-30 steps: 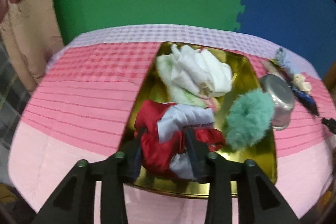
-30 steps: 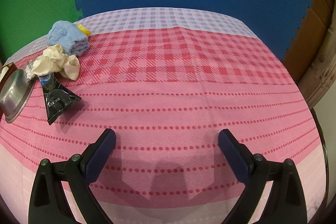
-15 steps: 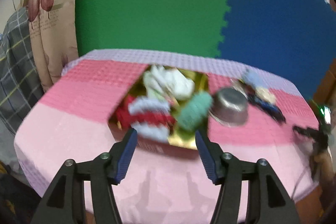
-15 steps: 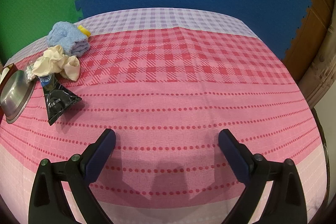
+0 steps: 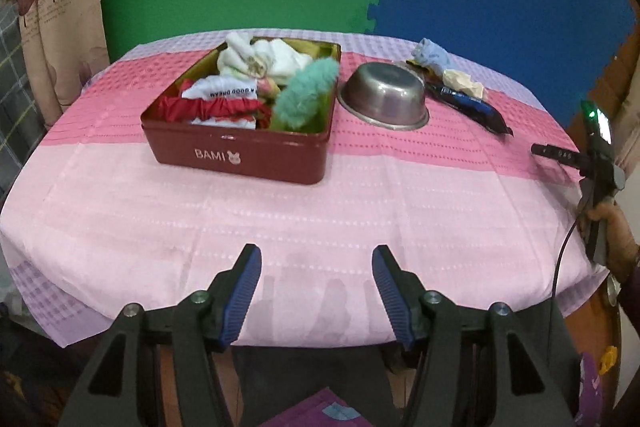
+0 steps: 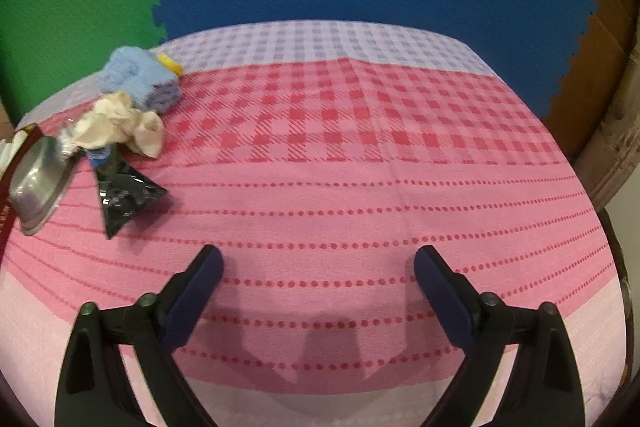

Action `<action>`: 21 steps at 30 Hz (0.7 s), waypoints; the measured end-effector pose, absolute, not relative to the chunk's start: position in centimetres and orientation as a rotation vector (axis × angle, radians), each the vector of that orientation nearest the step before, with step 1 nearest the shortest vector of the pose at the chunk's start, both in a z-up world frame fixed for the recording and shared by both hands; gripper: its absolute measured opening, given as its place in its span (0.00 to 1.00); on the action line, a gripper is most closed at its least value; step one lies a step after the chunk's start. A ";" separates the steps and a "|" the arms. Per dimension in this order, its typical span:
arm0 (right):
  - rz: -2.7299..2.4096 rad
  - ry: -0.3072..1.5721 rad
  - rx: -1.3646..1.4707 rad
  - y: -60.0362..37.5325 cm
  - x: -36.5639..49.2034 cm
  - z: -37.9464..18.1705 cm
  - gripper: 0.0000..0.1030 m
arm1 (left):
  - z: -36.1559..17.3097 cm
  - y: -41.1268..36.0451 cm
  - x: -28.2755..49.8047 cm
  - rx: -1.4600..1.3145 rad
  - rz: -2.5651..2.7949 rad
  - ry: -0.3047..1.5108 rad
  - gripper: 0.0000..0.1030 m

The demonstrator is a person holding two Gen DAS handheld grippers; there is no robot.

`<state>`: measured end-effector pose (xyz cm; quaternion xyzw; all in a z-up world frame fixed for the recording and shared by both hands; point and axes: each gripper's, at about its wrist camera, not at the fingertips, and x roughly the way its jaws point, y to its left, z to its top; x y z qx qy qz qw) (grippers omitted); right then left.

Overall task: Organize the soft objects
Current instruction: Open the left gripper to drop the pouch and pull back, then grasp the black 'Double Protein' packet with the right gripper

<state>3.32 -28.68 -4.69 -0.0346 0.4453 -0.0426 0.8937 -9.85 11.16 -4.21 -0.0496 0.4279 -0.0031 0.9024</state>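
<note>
The left claw (image 5: 316,291), which a second ago pinched the red-and-white cloth (image 5: 212,105) in the red tin (image 5: 240,155), has let go and drawn back over the bare tabletop (image 5: 280,211), jaws parted and empty. That piece counts as stowed. The tin now holds four soft things: red cloth, white cloth (image 5: 264,61), one more small bundle, teal puff (image 5: 306,93). Rightward: one steel bowl (image 5: 384,101), one black packet (image 6: 124,193), and two soft things left, cream scrunchie (image 6: 120,125) and blue cloth (image 6: 138,77). The right claw (image 6: 318,267), wide and empty, has just narrowed slightly.
</note>
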 end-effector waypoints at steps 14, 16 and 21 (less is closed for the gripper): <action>0.263 0.977 -0.246 -17.7 6.4 -2.8 0.52 | -3.6 13.5 -9.7 -0.195 0.010 0.865 0.57; 0.270 0.999 -0.260 -17.5 7.6 -3.1 0.43 | -3.7 13.7 -9.6 -0.215 0.002 0.872 0.57; 0.313 1.051 -0.260 -17.3 9.5 -3.8 0.43 | -4.2 13.7 -9.2 -0.228 -0.007 0.890 0.57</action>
